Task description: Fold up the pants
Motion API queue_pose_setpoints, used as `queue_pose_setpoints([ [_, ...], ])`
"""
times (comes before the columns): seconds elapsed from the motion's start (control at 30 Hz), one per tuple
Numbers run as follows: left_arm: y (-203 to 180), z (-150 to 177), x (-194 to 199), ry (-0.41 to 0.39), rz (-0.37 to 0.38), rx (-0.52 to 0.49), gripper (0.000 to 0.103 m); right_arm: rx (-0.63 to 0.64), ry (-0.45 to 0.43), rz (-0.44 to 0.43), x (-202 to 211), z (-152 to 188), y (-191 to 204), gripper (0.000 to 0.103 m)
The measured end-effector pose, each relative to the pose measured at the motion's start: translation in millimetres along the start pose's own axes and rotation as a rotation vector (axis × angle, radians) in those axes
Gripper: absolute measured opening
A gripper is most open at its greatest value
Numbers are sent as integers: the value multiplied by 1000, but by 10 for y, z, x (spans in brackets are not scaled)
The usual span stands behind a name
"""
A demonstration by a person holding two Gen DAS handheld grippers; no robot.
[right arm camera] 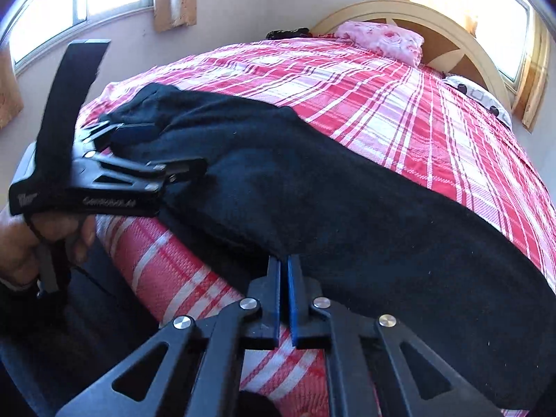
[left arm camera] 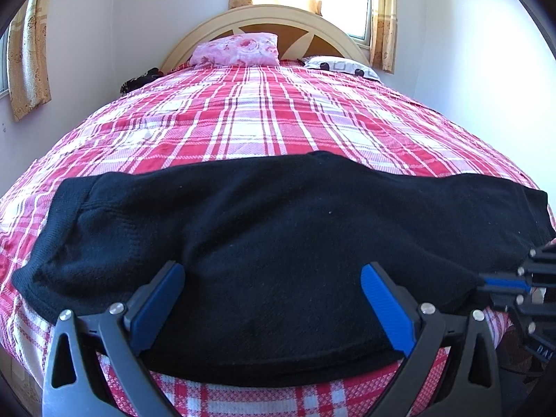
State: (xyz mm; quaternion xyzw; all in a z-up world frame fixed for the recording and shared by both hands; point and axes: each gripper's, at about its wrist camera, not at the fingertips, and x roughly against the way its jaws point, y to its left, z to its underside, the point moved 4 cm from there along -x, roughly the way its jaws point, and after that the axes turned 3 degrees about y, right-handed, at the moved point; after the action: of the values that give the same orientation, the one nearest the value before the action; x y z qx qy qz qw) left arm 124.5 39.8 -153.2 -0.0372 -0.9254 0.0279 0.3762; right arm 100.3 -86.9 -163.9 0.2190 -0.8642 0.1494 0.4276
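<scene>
The black pants (left arm camera: 278, 236) lie stretched sideways across the near edge of the bed. My left gripper (left arm camera: 272, 274) is open, its blue fingers (left arm camera: 163, 302) spread over the middle of the pants' near edge. My right gripper (right arm camera: 284, 264) is shut on the near edge of the pants (right arm camera: 347, 222). The right gripper also shows at the right edge of the left wrist view (left arm camera: 486, 283), pinching the pants. The left gripper shows in the right wrist view (right arm camera: 166, 153), resting open on the pants further left.
The bed has a red and white plaid cover (left arm camera: 264, 118). A pink pillow (left arm camera: 236, 48) and a patterned pillow (left arm camera: 344, 66) lie by the cream headboard (left arm camera: 278, 14). Dark clothing (left arm camera: 139, 80) lies at the far left. Windows with curtains are behind.
</scene>
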Motion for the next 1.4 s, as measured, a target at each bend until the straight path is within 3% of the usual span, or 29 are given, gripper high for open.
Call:
queue_pose_setpoints([
  [0.27,-13,0,63,1,24,23,103,36,3,53,-15,91,96,4],
  [0.5,-260,-83,124,-1,61,-50,103,-42,-3,-10,138,161,-87,7],
  [0.67,-574,-193,82,-25,78,-156,103,-113,-45,118,453,295,-552,7],
  [0.8,-687,-78,-75,50,73,-206,103,-221,2,239,477,520,-1041,8],
  [0.9,-671,29,-69,41,80,-206,103,-250,39,222,412,723,-1170,8],
  [1.07,-717,-26,-6,73,77,-198,103,-228,8,201,484,809,-1151,10],
  [1.23,-1062,-254,156,31,126,-243,103,-264,-33,278,727,894,-1388,20],
  [1.3,-1284,-350,177,20,150,-276,103,-347,-70,316,917,979,-1644,25],
  [1.37,-1500,-416,182,22,185,-306,103,-428,-85,338,1053,1066,-1930,40],
  [1.4,-1689,-448,187,18,214,-336,103,-475,-87,348,1121,1130,-2076,42],
])
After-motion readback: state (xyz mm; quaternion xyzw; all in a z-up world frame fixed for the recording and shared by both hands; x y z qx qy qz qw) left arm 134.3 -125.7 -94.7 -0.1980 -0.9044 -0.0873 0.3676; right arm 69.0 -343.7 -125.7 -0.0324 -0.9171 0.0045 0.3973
